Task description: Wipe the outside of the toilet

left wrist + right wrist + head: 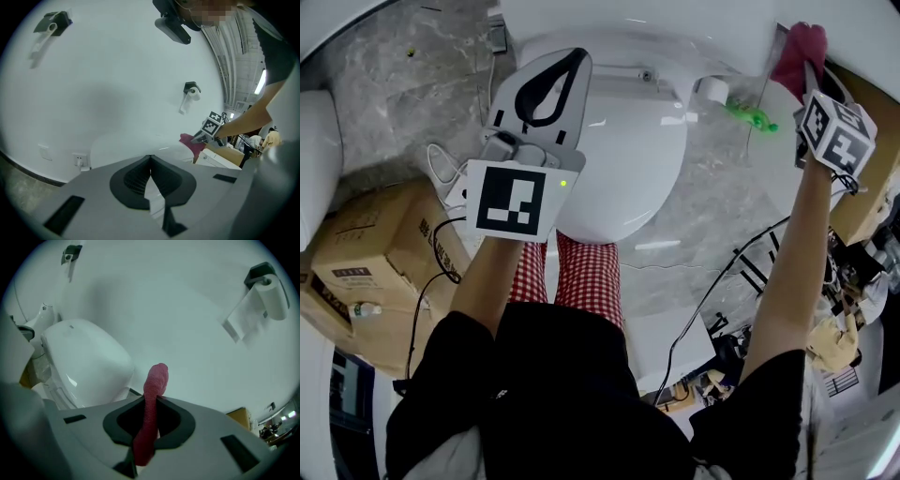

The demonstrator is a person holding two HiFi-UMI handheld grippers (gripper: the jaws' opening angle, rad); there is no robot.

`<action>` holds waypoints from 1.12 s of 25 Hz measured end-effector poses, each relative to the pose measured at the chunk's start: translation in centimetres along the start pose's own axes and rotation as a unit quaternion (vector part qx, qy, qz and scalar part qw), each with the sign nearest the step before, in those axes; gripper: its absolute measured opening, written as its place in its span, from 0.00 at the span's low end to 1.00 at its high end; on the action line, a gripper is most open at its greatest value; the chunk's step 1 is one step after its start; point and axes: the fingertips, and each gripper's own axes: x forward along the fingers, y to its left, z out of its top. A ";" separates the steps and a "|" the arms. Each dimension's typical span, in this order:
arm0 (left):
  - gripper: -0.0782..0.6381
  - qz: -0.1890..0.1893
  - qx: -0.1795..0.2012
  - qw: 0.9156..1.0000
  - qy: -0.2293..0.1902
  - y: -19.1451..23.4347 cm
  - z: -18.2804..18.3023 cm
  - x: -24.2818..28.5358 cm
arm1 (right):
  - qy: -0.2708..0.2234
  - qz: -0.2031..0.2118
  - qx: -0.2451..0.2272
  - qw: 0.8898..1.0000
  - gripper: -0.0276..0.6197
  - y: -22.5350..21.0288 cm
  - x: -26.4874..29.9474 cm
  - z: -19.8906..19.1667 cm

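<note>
A white toilet (628,159), lid down, is seen from above. A pink cloth (151,408) is clamped between the jaws of the right gripper (809,82), beside the toilet's right rear, near the wall. The left gripper (150,158), jaws pressed together on nothing, is held over the lid's left edge.

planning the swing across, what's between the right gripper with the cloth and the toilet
Head view: a green object and a white round piece lie between the right gripper, shut on the red cloth, and the toilet.
</note>
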 end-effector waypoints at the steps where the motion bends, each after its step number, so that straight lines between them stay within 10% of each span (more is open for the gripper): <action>1: 0.12 0.000 -0.001 1.000 -0.001 0.0 0.1 0.0 | -0.013 -0.005 0.000 1.000 0.13 -0.1 -0.7 0.7; 7: 0.12 0.002 -0.005 1.000 -0.006 0.5 0.5 -0.5 | -0.163 0.035 0.006 0.986 0.13 3.4 -6.2 9.3; 13: 0.12 0.017 -0.009 1.000 -0.012 1.9 0.8 -1.3 | -0.306 0.144 -0.027 0.941 0.13 13.9 -12.8 19.8; 21: 0.12 0.029 -0.023 0.999 -0.014 3.5 0.7 -2.2 | -0.358 0.300 -0.021 0.884 0.13 27.0 -18.0 24.5; 28: 0.12 0.051 -0.024 0.998 -0.007 5.6 0.2 -2.7 | -0.287 0.316 -0.072 0.901 0.13 34.1 -15.3 22.9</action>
